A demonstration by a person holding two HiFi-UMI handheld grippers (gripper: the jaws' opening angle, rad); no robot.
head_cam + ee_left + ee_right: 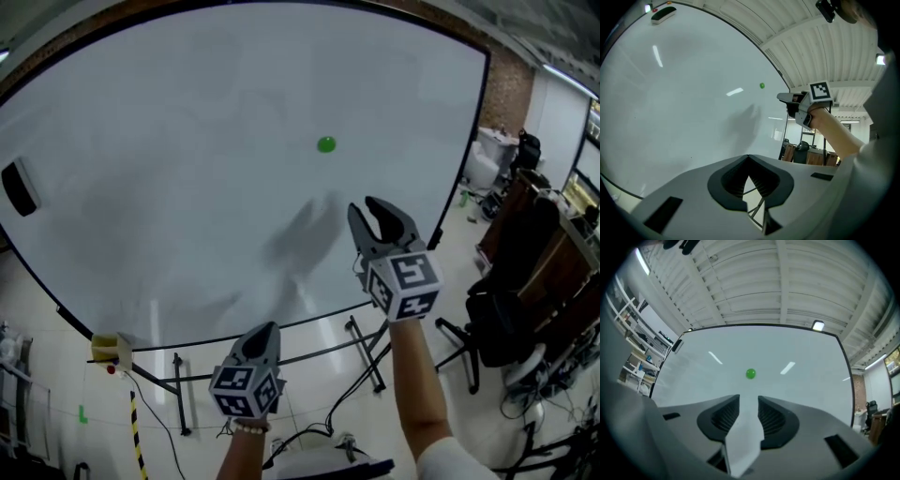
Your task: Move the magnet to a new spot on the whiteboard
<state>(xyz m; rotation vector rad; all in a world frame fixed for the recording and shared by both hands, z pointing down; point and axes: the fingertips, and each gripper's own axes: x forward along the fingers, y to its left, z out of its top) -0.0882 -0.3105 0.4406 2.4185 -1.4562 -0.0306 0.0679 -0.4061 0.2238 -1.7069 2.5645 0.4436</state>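
Sticking to the whiteboard (187,206), the green magnet (325,144) sits in the upper right part of the board, alone on the white surface, and no gripper touches it. The right gripper (382,220) is in front of the whiteboard, below the magnet and a little to the right, clearly apart from it. In the right gripper view its jaws are spread, with only the white board seen through the gap, and the magnet (750,373) shows just above the jaw tips. The left gripper (267,330) is lower, at the bottom edge of the whiteboard. In the left gripper view its jaws are pressed together at the tips and nothing is pinched between them. A black eraser (19,187) is on the left edge of the whiteboard, far from the magnet. A small yellow object (111,349) is at the board's lower left corner.
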